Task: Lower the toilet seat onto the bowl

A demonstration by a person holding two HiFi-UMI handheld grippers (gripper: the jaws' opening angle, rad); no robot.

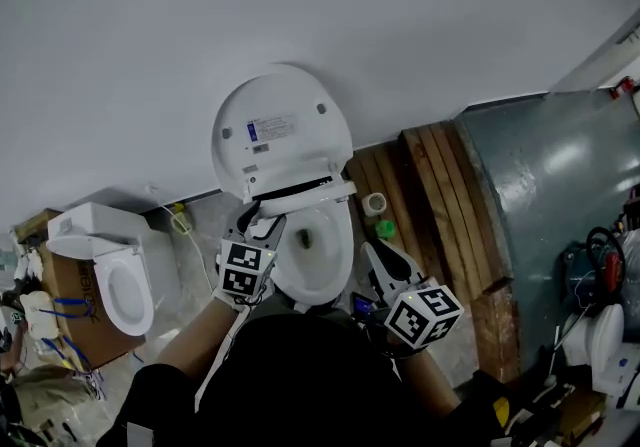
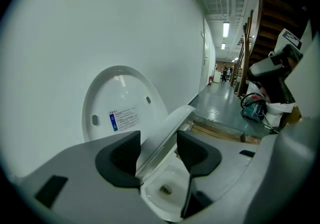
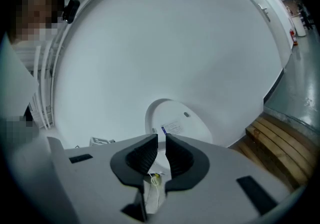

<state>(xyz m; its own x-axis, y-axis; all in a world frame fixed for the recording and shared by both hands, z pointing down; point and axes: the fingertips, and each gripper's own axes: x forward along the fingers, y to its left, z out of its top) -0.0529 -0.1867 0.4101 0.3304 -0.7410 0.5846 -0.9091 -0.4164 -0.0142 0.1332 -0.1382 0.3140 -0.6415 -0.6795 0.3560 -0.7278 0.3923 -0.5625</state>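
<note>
Left gripper (image 2: 159,144) jaws wide, straddling the rim of the toilet seat (image 2: 170,127), with a gap showing beside one pad. Seat tilted, partway down, between upright lid (image 2: 117,100) against the wall and bowl (image 2: 165,199). Right gripper (image 3: 161,152) jaws closed together, empty, near the bowl's right side.

grey floor (image 1: 540,175): toilet (image 1: 325,255) standing, wooden planks (image 1: 440,205) laid just beside it
</note>
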